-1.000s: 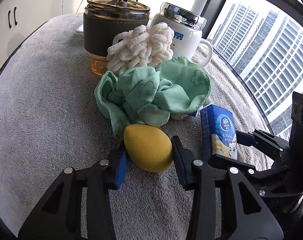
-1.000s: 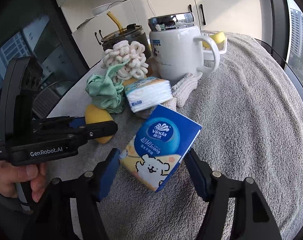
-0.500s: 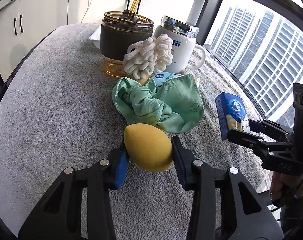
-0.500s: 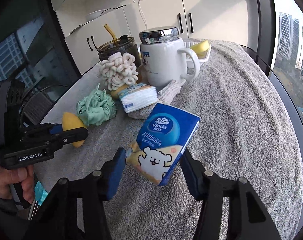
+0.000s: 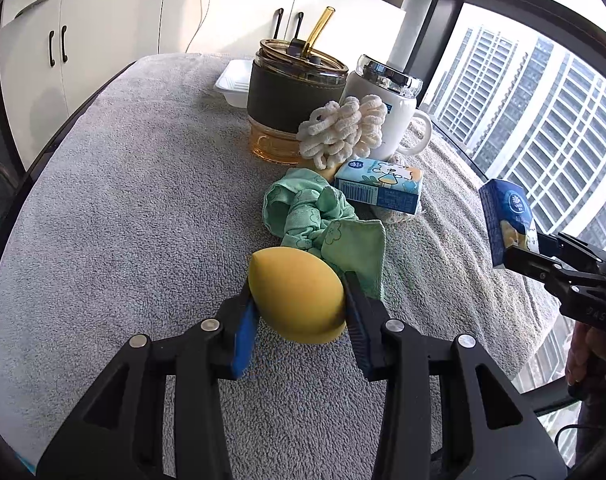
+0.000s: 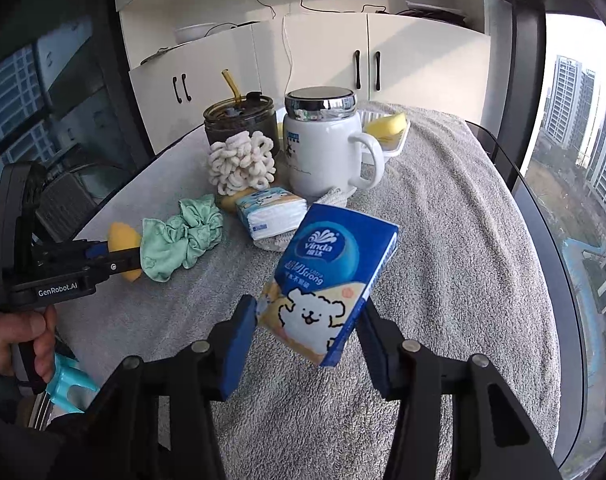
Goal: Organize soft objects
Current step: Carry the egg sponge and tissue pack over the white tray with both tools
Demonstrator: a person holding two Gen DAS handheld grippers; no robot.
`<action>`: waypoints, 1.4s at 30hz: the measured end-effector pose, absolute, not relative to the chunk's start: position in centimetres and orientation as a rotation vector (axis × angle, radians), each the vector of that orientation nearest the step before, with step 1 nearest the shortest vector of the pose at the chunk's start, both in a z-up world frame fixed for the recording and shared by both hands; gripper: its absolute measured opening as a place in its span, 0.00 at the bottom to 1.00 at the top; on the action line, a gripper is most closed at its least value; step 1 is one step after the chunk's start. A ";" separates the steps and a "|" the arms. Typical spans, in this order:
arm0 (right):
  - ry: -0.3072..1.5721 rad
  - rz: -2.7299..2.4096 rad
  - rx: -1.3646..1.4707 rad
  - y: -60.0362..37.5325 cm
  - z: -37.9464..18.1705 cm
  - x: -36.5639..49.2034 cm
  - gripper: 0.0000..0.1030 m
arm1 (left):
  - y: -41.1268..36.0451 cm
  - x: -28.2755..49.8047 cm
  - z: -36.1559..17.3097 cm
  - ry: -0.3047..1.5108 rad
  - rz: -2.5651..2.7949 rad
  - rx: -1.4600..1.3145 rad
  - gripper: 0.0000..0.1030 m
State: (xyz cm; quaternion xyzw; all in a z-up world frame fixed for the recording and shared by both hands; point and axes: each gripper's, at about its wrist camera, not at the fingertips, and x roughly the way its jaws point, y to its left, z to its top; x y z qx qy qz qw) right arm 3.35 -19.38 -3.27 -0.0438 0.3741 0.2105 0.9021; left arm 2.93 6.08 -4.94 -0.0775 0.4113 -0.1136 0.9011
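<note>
My left gripper (image 5: 299,312) is shut on a yellow egg-shaped sponge (image 5: 295,294) and holds it above the grey towel; the sponge also shows in the right wrist view (image 6: 121,240). My right gripper (image 6: 307,336) is shut on a blue Vinda tissue pack (image 6: 331,276), lifted off the towel; the pack also shows at the right in the left wrist view (image 5: 507,220). A green cloth (image 5: 323,220) lies crumpled just beyond the sponge. A light blue tissue pack (image 5: 379,186) and a cream loopy scrunchie (image 5: 343,130) lie behind it.
A dark tumbler with a yellow straw (image 5: 295,96) and a white lidded mug (image 5: 387,112) stand at the back. A white tray (image 6: 387,136) holding a yellow sponge sits behind the mug. The grey towel (image 5: 123,200) covers the table; windows border its right edge.
Both grippers have pulled back and risen from the pile, carrying the sponge and the Vinda pack. The objects on the towel look farther away; the green cloth stayed down.
</note>
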 end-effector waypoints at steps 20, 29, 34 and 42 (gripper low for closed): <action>0.757 0.362 -0.147 -22.1 -2.0 5.8 0.51 | 9.9 3.7 -2.5 0.811 -0.206 -0.118 0.36; 0.770 0.343 -0.187 -23.6 -1.9 9.3 0.51 | 11.9 6.5 -1.5 0.813 -0.194 -0.084 0.36; 0.768 0.316 -0.226 -25.0 -1.2 12.2 0.51 | 13.4 9.2 0.6 0.786 -0.193 -0.025 0.36; 0.746 0.308 -0.304 -26.7 1.7 19.3 0.51 | 15.4 16.9 3.6 0.749 -0.167 0.090 0.36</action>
